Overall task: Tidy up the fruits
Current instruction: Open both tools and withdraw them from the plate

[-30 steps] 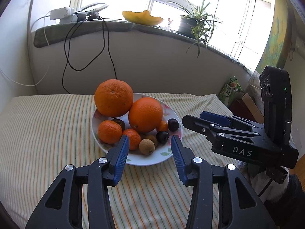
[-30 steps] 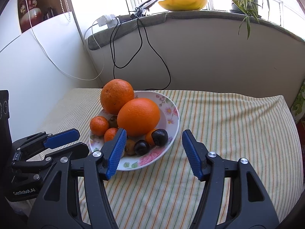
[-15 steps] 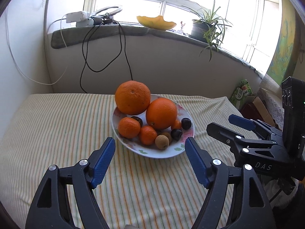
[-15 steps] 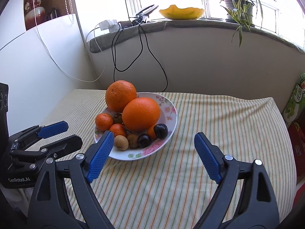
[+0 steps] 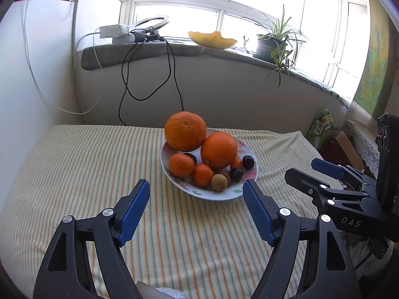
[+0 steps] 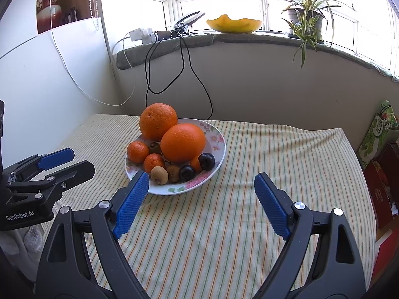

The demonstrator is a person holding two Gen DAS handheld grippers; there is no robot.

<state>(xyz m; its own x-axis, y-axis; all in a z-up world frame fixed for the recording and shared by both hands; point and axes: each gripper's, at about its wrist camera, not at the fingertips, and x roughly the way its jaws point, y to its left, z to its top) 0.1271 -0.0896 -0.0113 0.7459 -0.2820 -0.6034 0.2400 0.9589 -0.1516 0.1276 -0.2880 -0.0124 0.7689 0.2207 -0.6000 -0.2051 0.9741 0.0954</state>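
- Just short of the plate, the left gripper (image 5: 195, 186) hovers with its jaws spread wide and nothing between them; only bare striped tablecloth (image 5: 87, 164) shows in the gap.
- Ahead of its right fingertip, the floral plate (image 5: 224, 195) has its near rim close by but not touching.
- On that plate, two big oranges (image 5: 185, 131) are stacked at the far side, with small mandarins (image 5: 181, 165), a tan round fruit (image 5: 219, 182) and dark plums (image 5: 248, 162) nearer the gripper.
- To its right, the right gripper (image 6: 202, 179) is likewise wide open and empty, the plate rim (image 6: 179, 191) just beyond its left fingertip (image 6: 139, 183).
- Between and right of the right gripper's fingers lies a broad stretch of open cloth, running to the table's right edge (image 6: 359, 164), where boxes (image 6: 376, 134) stand below.
- Left of the left gripper, open cloth reaches the white wall (image 5: 37, 79).
- Beyond the plate, the table's far edge meets the wall under the windowsill (image 5: 149, 52), from which black cables (image 5: 172, 74) hang down behind the oranges.
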